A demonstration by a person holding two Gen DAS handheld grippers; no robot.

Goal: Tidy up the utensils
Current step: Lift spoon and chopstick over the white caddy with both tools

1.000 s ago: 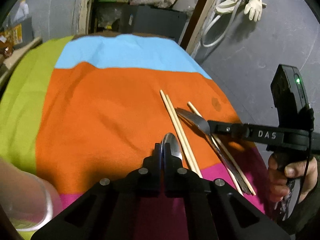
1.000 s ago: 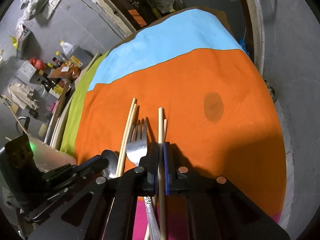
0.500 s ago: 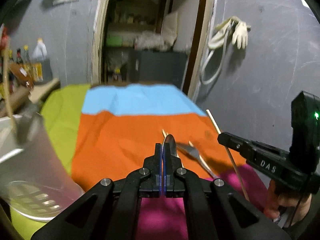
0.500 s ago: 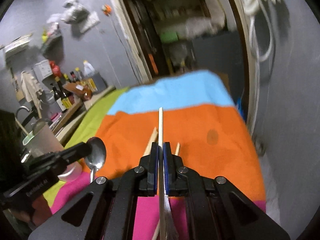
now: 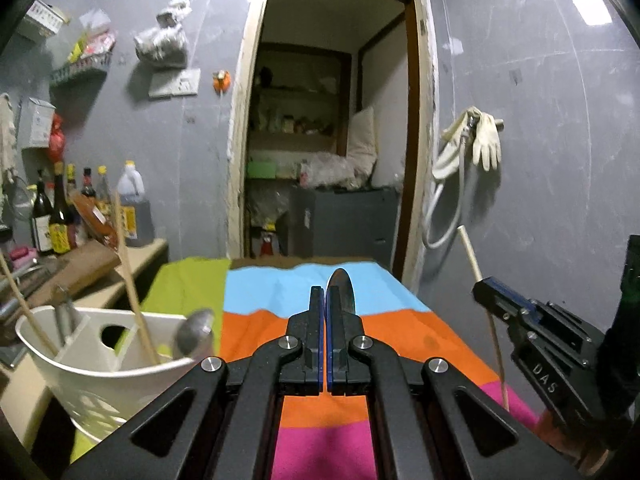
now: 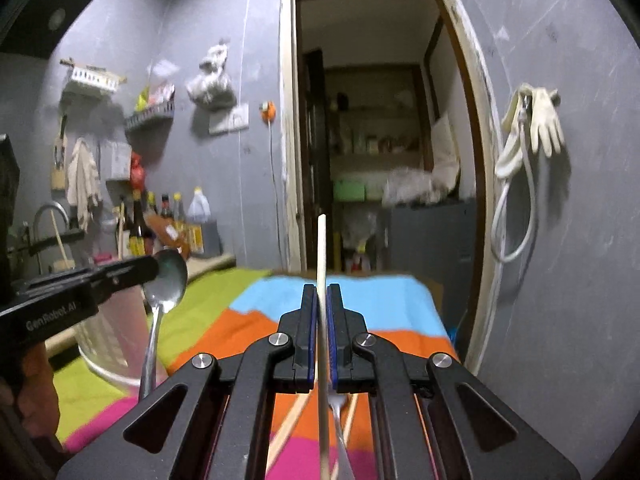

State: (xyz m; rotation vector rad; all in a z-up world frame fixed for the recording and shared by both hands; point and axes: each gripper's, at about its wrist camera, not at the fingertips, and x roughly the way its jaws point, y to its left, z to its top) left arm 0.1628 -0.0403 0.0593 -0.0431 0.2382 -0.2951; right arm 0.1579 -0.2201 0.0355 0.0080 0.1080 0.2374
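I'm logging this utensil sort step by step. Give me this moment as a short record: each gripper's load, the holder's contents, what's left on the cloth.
left gripper: shut on spoon
right gripper: shut on chopstick, held upright
holder: white, on the left; holds chopsticks and a spoon-like utensil
striped cloth: chopsticks and a metal handle below the right gripper

"das" is printed in pale letters along the side of the right gripper (image 5: 486, 286), seen at the right from the left wrist. "genrobot.ai" stands on the side of the left gripper (image 6: 154, 266), at the left. the bottle (image 5: 60, 216) labels are too blurred to read.
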